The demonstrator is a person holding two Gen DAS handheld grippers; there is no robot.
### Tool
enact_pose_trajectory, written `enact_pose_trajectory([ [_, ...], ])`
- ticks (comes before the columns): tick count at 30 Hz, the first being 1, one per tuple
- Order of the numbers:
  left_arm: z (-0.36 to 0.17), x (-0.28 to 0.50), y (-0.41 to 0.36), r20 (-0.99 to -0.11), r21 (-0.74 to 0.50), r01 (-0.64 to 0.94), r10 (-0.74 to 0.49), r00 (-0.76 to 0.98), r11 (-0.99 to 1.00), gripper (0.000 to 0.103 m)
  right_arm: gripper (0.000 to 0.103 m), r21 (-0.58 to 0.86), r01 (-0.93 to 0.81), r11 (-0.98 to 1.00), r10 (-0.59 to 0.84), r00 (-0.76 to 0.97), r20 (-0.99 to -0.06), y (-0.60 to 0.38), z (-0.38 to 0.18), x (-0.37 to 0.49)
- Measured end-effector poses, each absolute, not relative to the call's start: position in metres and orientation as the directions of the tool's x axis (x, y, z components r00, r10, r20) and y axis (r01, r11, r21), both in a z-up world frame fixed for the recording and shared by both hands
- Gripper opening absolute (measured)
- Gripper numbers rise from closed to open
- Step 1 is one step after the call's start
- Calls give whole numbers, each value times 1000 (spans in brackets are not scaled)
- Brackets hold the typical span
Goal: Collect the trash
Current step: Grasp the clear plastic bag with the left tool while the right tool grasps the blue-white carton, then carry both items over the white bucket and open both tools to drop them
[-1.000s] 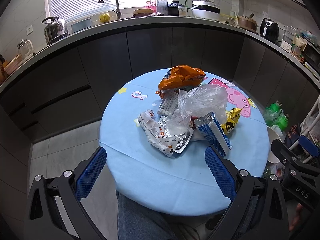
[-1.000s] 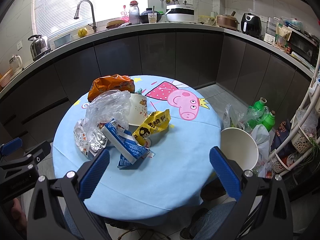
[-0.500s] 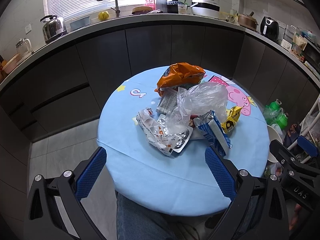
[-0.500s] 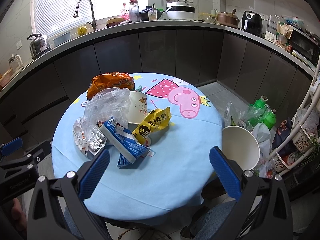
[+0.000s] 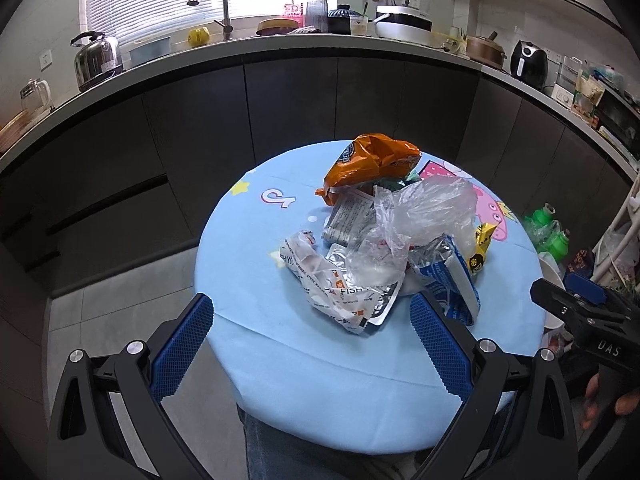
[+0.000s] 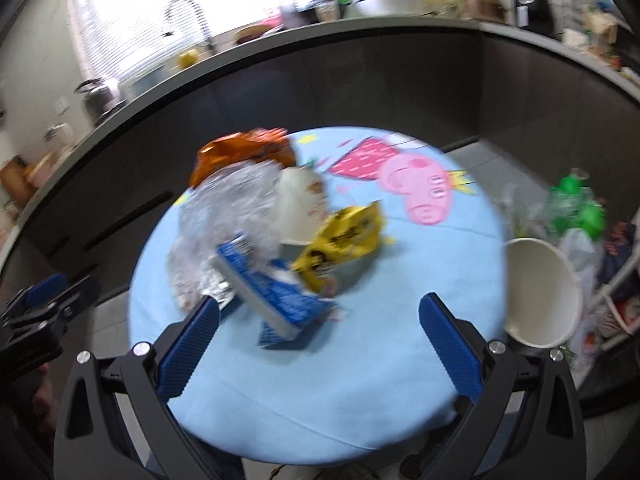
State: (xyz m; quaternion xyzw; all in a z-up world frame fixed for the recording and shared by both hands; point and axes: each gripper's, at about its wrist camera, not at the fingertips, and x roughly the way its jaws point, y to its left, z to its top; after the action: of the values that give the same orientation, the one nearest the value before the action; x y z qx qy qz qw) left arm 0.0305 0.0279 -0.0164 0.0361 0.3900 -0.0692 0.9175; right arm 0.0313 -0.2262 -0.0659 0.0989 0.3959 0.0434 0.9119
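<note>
A pile of trash lies on the round blue table (image 5: 304, 360): an orange snack bag (image 5: 372, 160), a clear plastic bag (image 5: 424, 208), a white and silver wrapper (image 5: 340, 292), a blue and white wrapper (image 5: 452, 280) and a yellow wrapper (image 5: 482, 248). The blurred right wrist view shows the orange bag (image 6: 244, 152), a paper cup (image 6: 302, 204), the yellow wrapper (image 6: 344, 240) and the blue wrapper (image 6: 272, 292). My left gripper (image 5: 312, 344) is open and empty, short of the pile. My right gripper (image 6: 320, 340) is open and empty, just short of the blue wrapper.
A white bin (image 6: 540, 292) stands low beside the table's right edge, with green bottles (image 6: 576, 204) and bags behind it. A dark curved kitchen counter (image 5: 280, 52) with kettle, tap and appliances rings the far side. A person's leg (image 5: 288, 452) is under the table's near edge.
Both grippers have moved closer to the table and the pile. The right one is moving fast, so its view is blurred. Both stay open. The trash has not moved.
</note>
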Motion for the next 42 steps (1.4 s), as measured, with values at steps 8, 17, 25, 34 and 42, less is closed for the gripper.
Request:
enact_pose_trajectory([
  [8,-35,57,35,-756,-101,217,-216,618,971,94,86,171,-123,978,210,580,-787,-188,-118,74],
  [17,-40,87,-4,-753,-107,359,-311,579,927,74,32,171,-150,974,226,550,-804,-192,-132,77],
  [25,-60,131,-31,-792,-139,390,-339,507,910,44,10,185,-160,970,244,563,-789,-207,-119,59],
  [34,-36,124,-27,-780,-194,394,-385,493,898,1,10,216,-170,962,274,626,-730,-214,-91,42],
  [42,50,83,-35,-656,-156,452,-434,617,878,1,10,236,-127,963,255,709,-657,-240,-62,19],
])
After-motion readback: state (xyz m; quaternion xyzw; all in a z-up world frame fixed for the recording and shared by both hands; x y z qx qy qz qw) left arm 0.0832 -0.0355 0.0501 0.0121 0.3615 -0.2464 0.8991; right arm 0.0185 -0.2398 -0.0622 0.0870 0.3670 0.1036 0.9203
